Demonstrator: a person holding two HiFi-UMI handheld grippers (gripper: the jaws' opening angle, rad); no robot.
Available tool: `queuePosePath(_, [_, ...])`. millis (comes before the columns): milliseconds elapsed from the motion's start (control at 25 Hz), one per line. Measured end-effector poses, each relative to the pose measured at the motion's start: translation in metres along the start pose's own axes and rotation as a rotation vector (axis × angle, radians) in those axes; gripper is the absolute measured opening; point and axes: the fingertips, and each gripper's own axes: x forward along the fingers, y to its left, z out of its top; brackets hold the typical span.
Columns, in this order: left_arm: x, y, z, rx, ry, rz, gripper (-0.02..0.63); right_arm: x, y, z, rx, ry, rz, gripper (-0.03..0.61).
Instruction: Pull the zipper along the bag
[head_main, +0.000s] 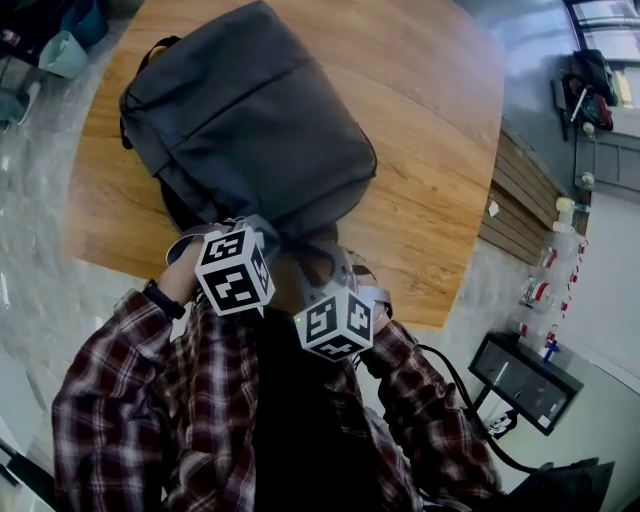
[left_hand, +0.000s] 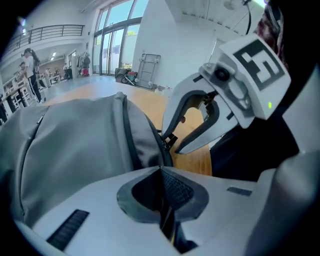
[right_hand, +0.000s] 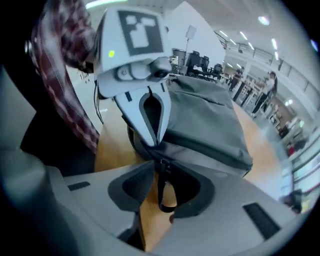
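Down at lower centre of frame, your right gripper gapes around the zipper pull, ungripped; left gripper pinches the bag. Pulling's all left, I'd guess.

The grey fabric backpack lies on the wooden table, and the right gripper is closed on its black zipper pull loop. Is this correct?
Not quite. The right gripper view shows the right gripper open, the black zipper pull loop hanging ungripped between its jaws.
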Motion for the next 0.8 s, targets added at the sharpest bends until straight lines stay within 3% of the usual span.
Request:
queuePosePath(200, [0.002, 0.003, 0.003, 0.01, 0.001, -0.003, 0.006, 0.014, -0.007, -0.008, -0.129, 0.072, -0.172, 0.071])
queuePosePath(320, [0.004, 0.002, 0.002, 0.032, 0.004, 0.005, 0.006, 0.012, -0.007, -0.012, -0.072, 0.076, -0.177, 0.055])
queuePosePath(440, [0.008, 0.002, 0.002, 0.061, 0.002, 0.021, 0.006, 0.009, -0.008, -0.017, 0.157, 0.056, -0.057, 0.046])
queuePosePath(600, [0.011, 0.004, 0.001, 0.056, -0.003, 0.022, 0.006, 0.004, -0.012, -0.019, 0.559, 0.015, 0.225, 0.018])
queuePosePath(680, [0.012, 0.004, 0.002, 0.058, -0.005, 0.022, 0.006, 0.006, -0.013, -0.022, 0.583, 0.02, 0.269, 0.017])
queuePosePath(800, [0.013, 0.004, 0.001, 0.086, -0.009, 0.042, 0.006, 0.004, -0.018, -0.021, 0.523, 0.036, 0.265, 0.018])
